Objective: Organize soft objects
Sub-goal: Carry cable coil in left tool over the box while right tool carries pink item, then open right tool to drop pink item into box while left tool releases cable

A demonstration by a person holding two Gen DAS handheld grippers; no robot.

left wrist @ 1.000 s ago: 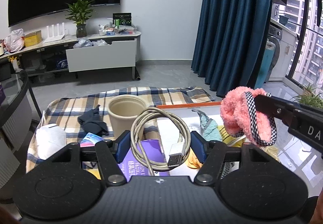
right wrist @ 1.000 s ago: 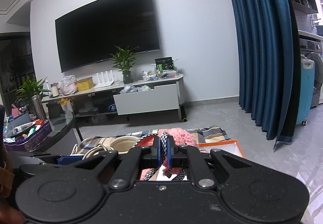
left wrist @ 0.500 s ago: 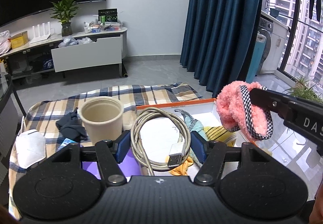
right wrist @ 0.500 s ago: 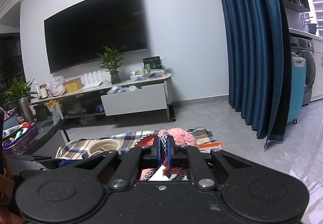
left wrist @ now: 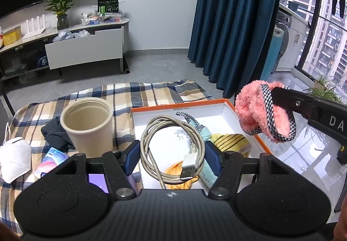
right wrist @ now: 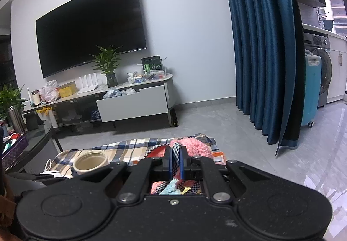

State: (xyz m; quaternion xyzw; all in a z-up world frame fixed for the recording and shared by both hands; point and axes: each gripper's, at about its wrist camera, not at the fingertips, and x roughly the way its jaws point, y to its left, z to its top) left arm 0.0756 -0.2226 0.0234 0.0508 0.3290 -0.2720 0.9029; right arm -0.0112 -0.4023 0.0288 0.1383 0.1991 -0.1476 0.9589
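- Box lies below and left of your right gripper, which pinches the pink slipper.
- Left gripper clamps the coiled cable, half-spread.

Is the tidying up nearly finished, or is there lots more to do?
About halfway, I'd guess. Done: a teal sock and a yellow striped one lie in the orange box. In hand: the right gripper pinches a pink fluffy sock, and the left gripper holds a coiled cable. Left: a dark cloth and a white mask on the plaid blanket.
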